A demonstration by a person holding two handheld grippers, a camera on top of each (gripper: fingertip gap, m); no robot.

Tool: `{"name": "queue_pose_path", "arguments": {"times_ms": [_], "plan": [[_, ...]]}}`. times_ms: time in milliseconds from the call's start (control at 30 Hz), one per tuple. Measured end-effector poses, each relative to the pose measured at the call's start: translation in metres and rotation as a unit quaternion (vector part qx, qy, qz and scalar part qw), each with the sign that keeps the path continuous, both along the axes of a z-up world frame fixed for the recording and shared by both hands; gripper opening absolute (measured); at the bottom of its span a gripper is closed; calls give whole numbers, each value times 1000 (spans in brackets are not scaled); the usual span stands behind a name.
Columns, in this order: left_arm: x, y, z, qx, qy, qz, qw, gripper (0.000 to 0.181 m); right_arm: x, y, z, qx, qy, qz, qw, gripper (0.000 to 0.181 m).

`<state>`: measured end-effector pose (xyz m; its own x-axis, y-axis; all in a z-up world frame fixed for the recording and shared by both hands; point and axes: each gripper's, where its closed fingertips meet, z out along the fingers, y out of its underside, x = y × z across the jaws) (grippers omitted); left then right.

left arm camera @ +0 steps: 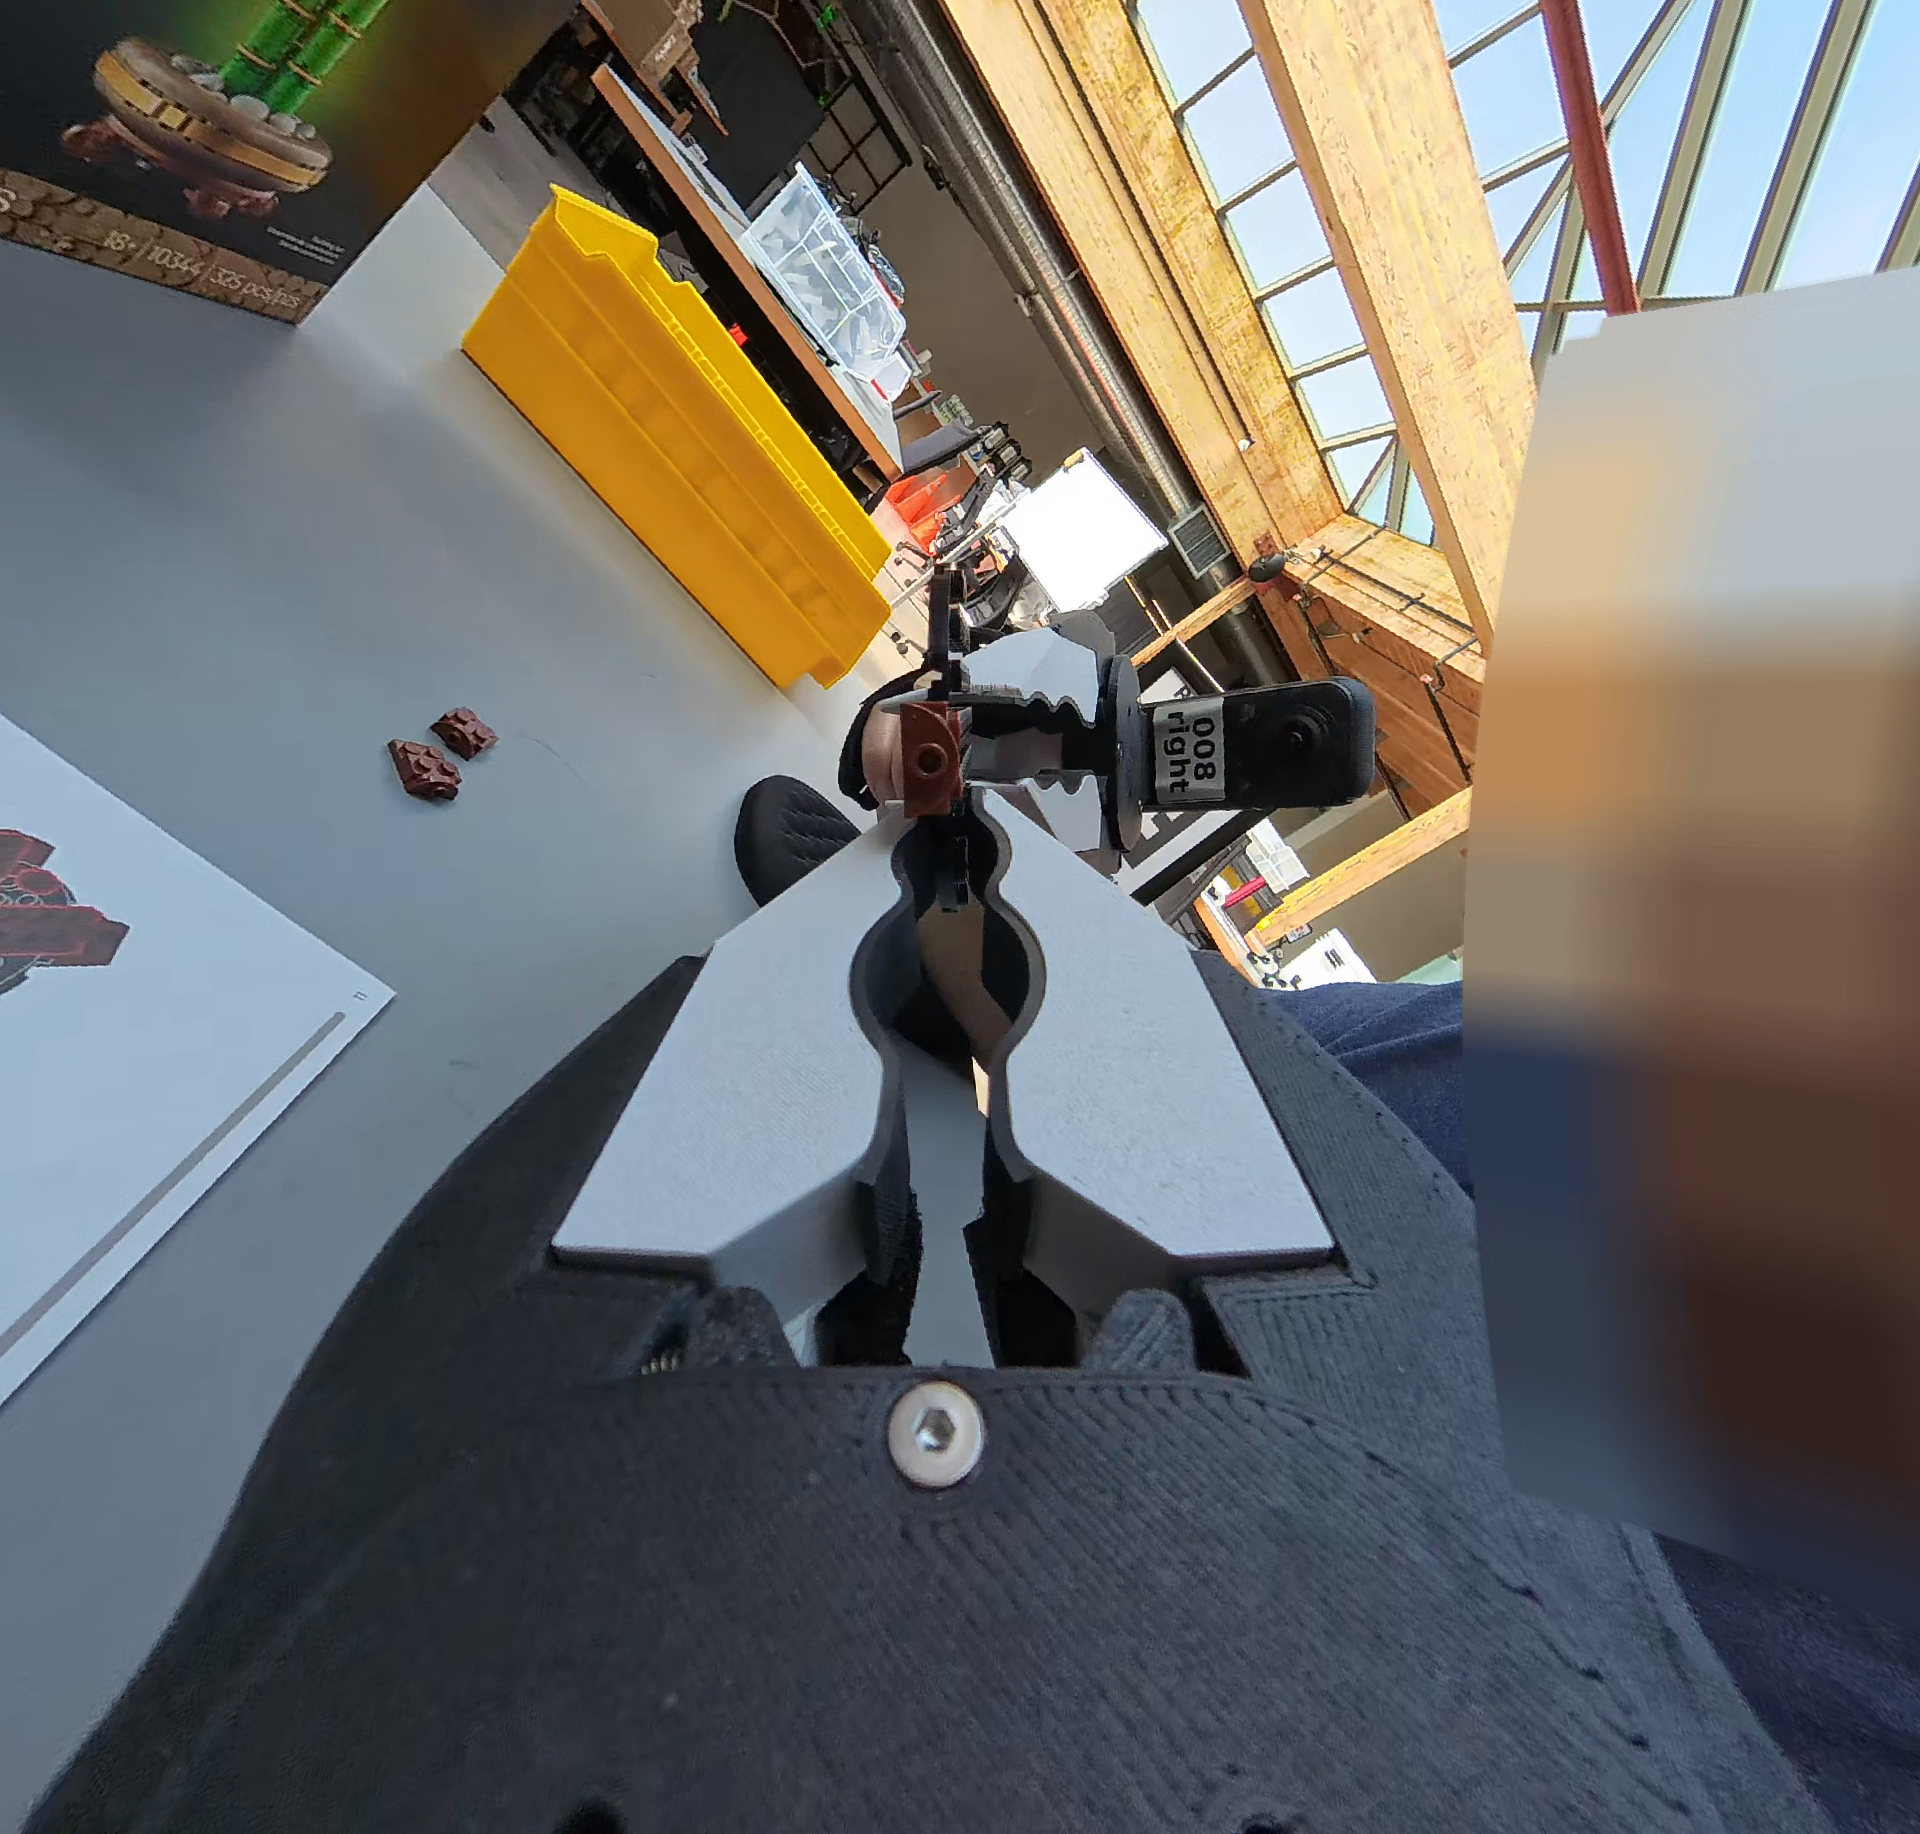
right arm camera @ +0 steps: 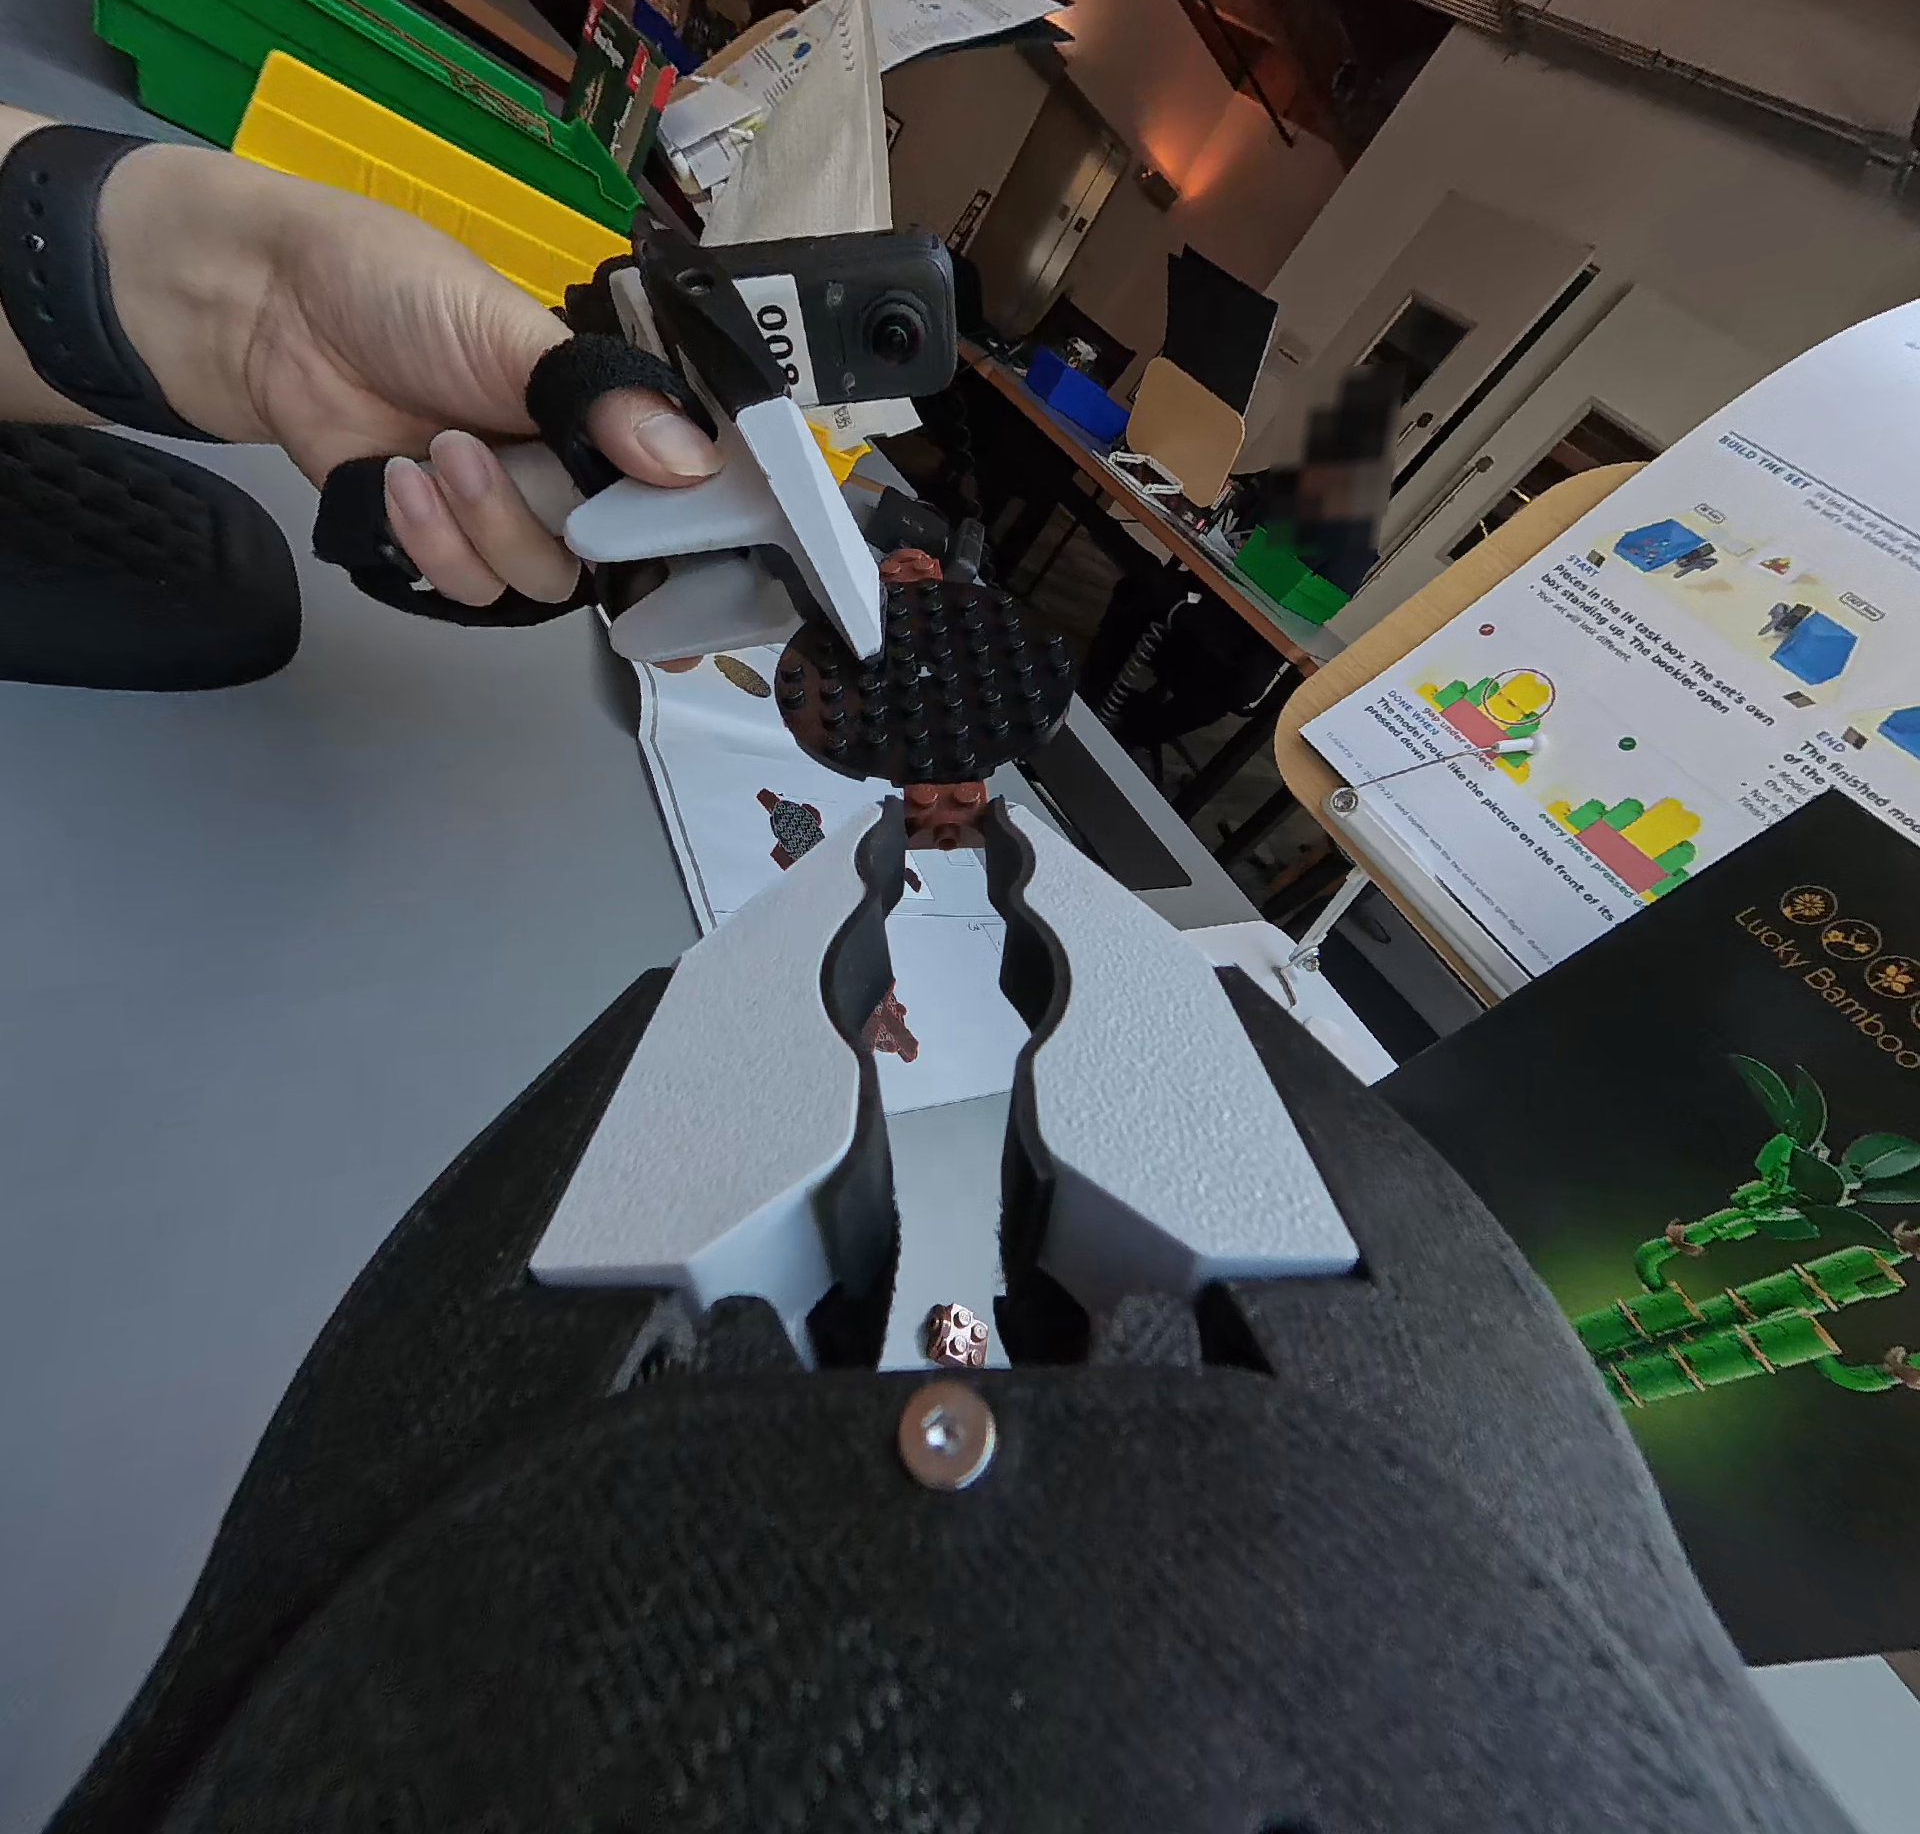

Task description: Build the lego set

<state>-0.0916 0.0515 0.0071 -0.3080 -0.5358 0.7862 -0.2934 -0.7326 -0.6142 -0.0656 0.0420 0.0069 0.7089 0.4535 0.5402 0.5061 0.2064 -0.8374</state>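
My left gripper (left arm camera: 948,875) is shut on the rim of a black round studded plate (right arm camera: 935,683), which it holds up above the table. The plate shows edge-on in the left wrist view (left arm camera: 943,641). My right gripper (right arm camera: 940,818) is shut on a small brown brick (right arm camera: 943,805) at the plate's near edge. That brick also shows in the left wrist view (left arm camera: 928,761). Another brown brick (right arm camera: 910,569) sits on the plate's far edge. Two loose brown bricks (left arm camera: 442,750) lie on the grey table (left arm camera: 260,558).
A yellow bin (left arm camera: 675,454) stands behind the loose bricks. The set's dark box (right arm camera: 1714,1213) stands at the right. An open booklet (left arm camera: 135,1005) lies on the table. An instruction sheet (right arm camera: 1662,693) leans on a stand. Green bins (right arm camera: 312,18) stand at the back left.
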Motion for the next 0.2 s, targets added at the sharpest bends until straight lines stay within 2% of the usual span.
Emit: {"name": "queue_pose_path", "arguments": {"times_ms": [33, 200], "plan": [[0, 0, 0, 5, 1, 1, 1000, 2, 0, -1, 0, 5, -3, 1, 1000, 14], [-3, -6, 8, -5, -12, -13, 1000, 2, -4, -8, 10, 40, -13, 7, 999, 14]]}}
